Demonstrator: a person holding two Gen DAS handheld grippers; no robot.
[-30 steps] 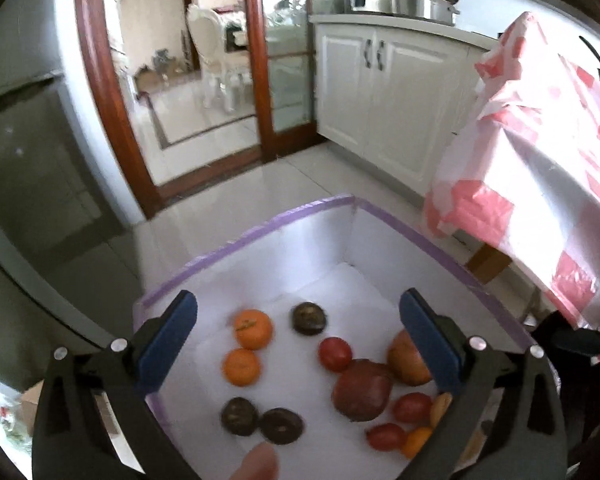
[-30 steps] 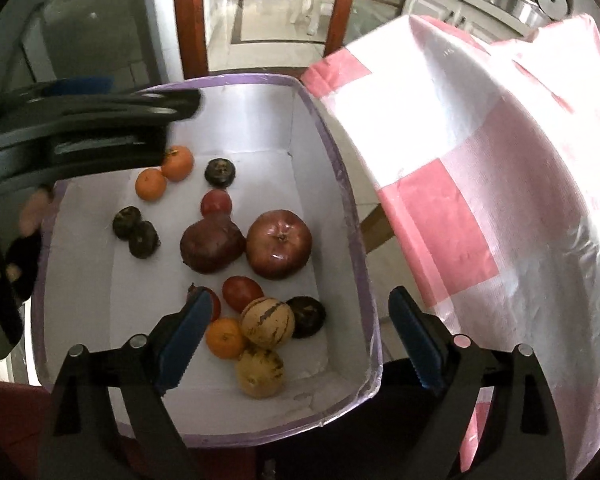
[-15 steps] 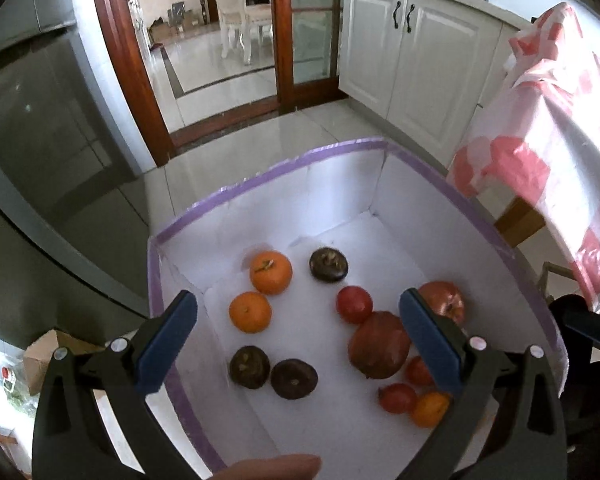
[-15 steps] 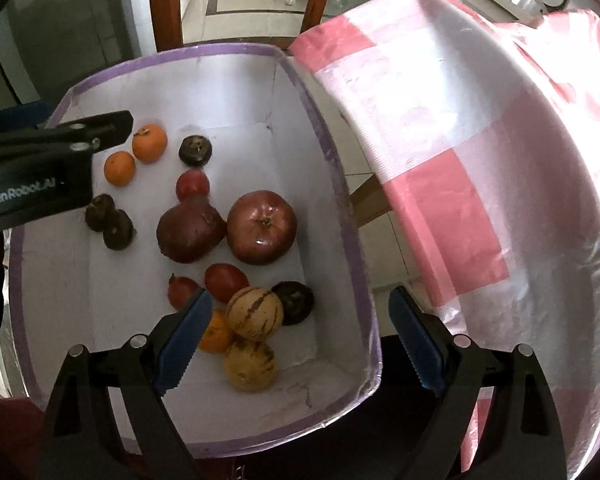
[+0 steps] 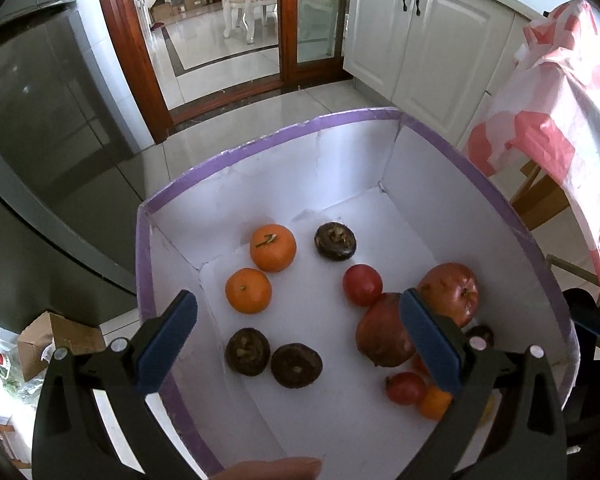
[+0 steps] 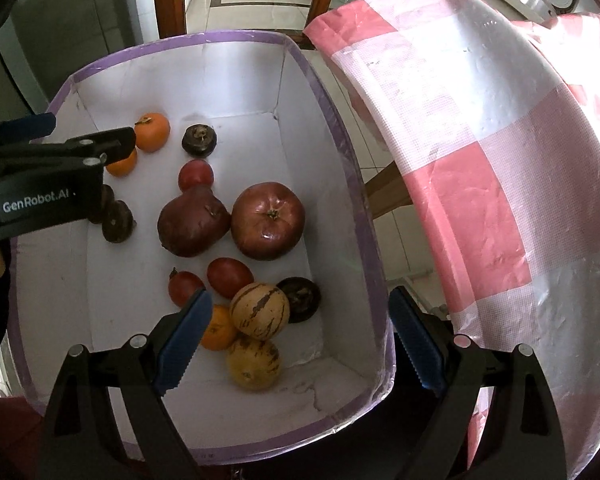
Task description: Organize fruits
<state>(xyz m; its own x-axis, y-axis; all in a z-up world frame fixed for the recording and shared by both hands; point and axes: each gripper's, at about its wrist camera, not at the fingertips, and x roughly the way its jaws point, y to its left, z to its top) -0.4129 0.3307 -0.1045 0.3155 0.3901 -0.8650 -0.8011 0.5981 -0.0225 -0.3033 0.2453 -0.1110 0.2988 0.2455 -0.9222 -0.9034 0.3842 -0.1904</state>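
Observation:
A white box with a purple rim point(image 5: 268, 138) point(image 6: 332, 128) holds the fruit. Two oranges point(image 5: 273, 247) point(image 6: 153, 131) lie at its far left, with dark round fruits point(image 5: 335, 241) point(image 6: 198, 140) and small red ones point(image 5: 362, 284) point(image 6: 196, 174) around them. Two big red pomegranates point(image 6: 268, 220) point(image 5: 450, 292) sit mid-box. Two striped yellow melons point(image 6: 260, 310) lie at the near end beside a small orange point(image 6: 218, 327). My left gripper point(image 5: 300, 344) hovers open above the box's left half, empty. My right gripper point(image 6: 300, 336) hangs open over the near end, empty.
A pink-and-white checked plastic cloth point(image 6: 480, 140) point(image 5: 556, 120) drapes over a table right of the box. White cabinets point(image 5: 416, 40) and a wooden door frame point(image 5: 128, 52) stand beyond on tiled floor. A cardboard carton point(image 5: 56, 340) sits lower left. A fingertip point(image 5: 276, 470) shows at the bottom edge.
Both grippers have drawn closer over the box and tilted down, so the fruit looks larger. Jaw opening is unchanged and no fruit has moved.

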